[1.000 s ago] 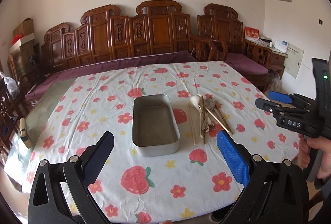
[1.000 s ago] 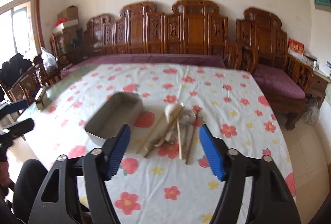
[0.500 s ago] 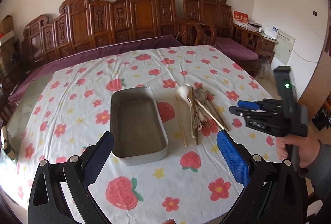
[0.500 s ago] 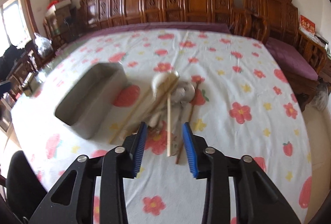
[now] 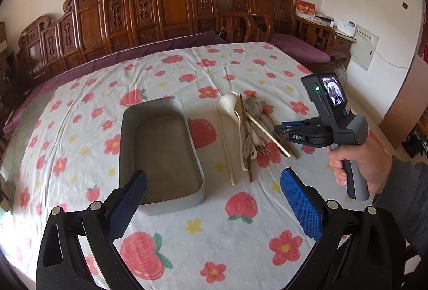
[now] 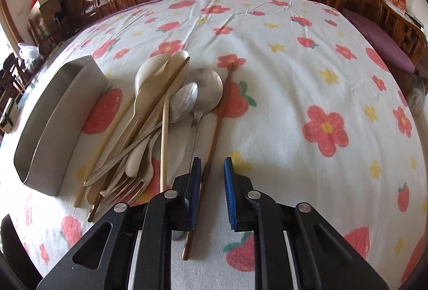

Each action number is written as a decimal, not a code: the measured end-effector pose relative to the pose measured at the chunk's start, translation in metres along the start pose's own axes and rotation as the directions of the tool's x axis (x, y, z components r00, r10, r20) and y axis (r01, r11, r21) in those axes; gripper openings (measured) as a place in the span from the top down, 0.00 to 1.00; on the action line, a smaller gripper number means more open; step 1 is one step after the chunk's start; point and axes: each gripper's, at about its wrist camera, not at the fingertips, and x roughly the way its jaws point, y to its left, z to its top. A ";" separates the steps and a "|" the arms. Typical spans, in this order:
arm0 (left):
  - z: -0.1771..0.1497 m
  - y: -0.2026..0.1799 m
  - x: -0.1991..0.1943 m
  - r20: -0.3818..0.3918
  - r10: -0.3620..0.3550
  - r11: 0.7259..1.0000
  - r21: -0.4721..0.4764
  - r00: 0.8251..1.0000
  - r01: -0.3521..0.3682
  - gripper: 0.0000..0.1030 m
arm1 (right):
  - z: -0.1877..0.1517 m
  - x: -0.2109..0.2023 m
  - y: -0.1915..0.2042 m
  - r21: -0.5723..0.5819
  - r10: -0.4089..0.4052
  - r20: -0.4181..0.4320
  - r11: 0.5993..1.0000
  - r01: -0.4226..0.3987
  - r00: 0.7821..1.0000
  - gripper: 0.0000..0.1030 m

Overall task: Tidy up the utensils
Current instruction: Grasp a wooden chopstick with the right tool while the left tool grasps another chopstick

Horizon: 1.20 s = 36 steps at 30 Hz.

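Note:
A pile of utensils lies on the flowered tablecloth: a white spoon, metal spoons, forks and several chopsticks. Left of it stands an empty metal tray, also seen as the tray in the right wrist view. My right gripper hovers low over the pile's right edge. Its jaws are closing around a dark brown chopstick, which runs between them close to the left pad, with a gap at the right pad. My left gripper is wide open near the tray's front end, holding nothing.
A person's hand holds the right gripper at the table's right side. A carved wooden bench with purple cushions lines the far edge. A side table with boxes stands at the back right.
Both grippers came down and closer to the table. The right gripper's jaws narrowed from wide apart and now straddle the brown chopstick. The left jaws stayed wide.

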 end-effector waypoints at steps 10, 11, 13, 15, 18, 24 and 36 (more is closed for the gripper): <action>0.013 -0.018 0.024 -0.039 -0.013 0.999 0.036 0.999 0.014 0.16 | -0.018 -0.014 -0.007 -0.005 -0.090 -0.057 0.996 0.090 0.994 0.95; 0.014 -0.020 0.027 -0.040 -0.014 0.999 0.041 0.999 0.015 0.17 | -0.024 -0.020 -0.011 0.008 -0.084 -0.056 0.996 0.085 0.995 0.95; 0.016 -0.024 0.033 -0.047 -0.017 0.999 0.050 0.999 0.019 0.18 | -0.033 -0.031 -0.017 0.029 -0.073 -0.049 0.997 0.074 0.996 0.95; 0.017 -0.028 0.040 -0.058 -0.022 0.998 0.056 0.998 0.025 0.22 | -0.041 -0.045 -0.019 0.036 -0.061 -0.034 0.997 0.062 0.998 0.95; 0.020 -0.036 0.053 -0.073 -0.018 0.997 0.075 0.997 0.024 0.26 | -0.051 -0.075 -0.021 0.044 -0.039 0.005 0.998 0.039 0.999 0.95; 0.026 -0.050 0.086 -0.136 -0.065 0.998 0.004 0.989 0.066 0.35 | -0.064 -0.117 -0.027 0.071 0.001 0.069 0.997 -0.006 0.998 0.95; 0.053 -0.081 0.147 -0.237 -0.094 0.993 -0.089 0.967 0.075 0.58 | -0.065 -0.127 -0.044 0.075 0.023 0.108 0.997 -0.031 0.994 0.94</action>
